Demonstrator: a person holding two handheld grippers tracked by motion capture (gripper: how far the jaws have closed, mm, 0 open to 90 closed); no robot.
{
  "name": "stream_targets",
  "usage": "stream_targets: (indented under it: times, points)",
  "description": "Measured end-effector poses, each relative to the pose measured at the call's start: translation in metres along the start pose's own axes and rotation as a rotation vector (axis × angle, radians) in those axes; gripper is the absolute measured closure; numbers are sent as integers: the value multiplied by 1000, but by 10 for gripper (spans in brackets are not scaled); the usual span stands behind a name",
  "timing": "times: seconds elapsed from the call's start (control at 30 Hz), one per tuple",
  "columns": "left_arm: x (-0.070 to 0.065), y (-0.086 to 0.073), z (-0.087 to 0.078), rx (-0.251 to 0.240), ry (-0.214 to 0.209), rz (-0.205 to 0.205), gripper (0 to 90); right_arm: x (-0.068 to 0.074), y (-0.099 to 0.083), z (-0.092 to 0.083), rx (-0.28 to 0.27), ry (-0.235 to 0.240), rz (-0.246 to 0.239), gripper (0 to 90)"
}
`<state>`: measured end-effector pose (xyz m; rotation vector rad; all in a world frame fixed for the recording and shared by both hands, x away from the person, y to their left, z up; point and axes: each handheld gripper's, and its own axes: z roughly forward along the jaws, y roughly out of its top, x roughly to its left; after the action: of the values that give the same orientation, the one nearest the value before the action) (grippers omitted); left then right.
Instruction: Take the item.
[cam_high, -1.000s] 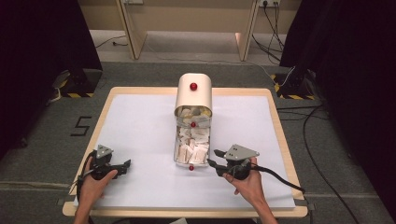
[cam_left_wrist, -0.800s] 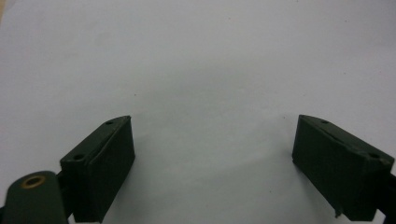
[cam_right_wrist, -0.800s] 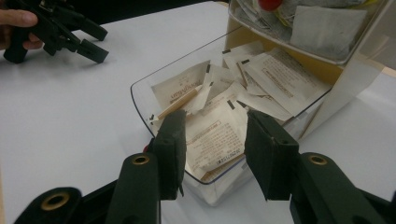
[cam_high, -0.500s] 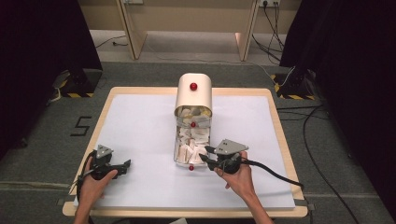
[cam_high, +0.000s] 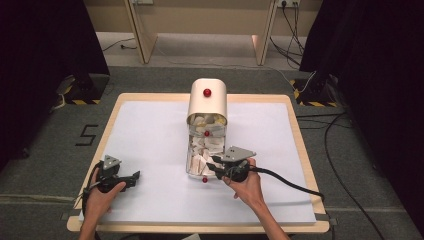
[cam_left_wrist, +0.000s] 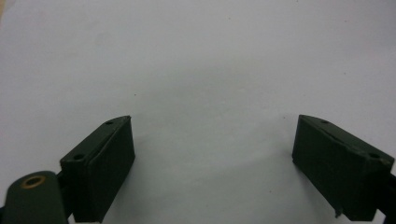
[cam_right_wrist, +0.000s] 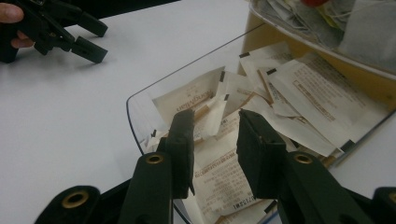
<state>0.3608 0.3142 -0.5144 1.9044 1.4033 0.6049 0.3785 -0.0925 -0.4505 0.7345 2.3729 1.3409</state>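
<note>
A tan round-topped box (cam_high: 207, 102) with a red knob (cam_high: 207, 92) stands mid-table. A clear tray (cam_high: 192, 159) full of paper sachets (cam_high: 204, 146) sticks out of it toward me, with a red knob (cam_high: 204, 179) at its near end. My right gripper (cam_high: 211, 165) hovers over the tray's near end. In the right gripper view this gripper (cam_right_wrist: 215, 126) is open, its jaws a little apart above the sachets (cam_right_wrist: 299, 93), with nothing between them. My left gripper (cam_high: 131, 179) rests low at the table's front left, and it (cam_left_wrist: 212, 140) stands wide open over the bare white sheet.
A white sheet (cam_high: 150, 135) covers the wooden table (cam_high: 295, 125). The right gripper's cable (cam_high: 290, 181) trails off to the right. The tray's clear rim (cam_right_wrist: 133, 116) curves in front of the right jaws, and the left gripper (cam_right_wrist: 70, 32) lies beyond it.
My right gripper has moved left and a little forward, from beside the tray to over its near end. The left gripper has stayed where it was.
</note>
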Motion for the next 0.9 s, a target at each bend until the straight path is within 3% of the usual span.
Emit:
stream_targets:
  times: [0.17, 0.43, 0.9]
  points:
    - [0, 0, 0, 0, 0, 0, 120, 3, 4, 7, 8, 12, -14, 671]
    - [0, 0, 0, 0, 0, 0, 120, 0, 2, 19, 35, 9, 22, 674]
    - [0, 0, 0, 0, 0, 0, 120, 0, -2, 28, 60, 27, 34, 703]
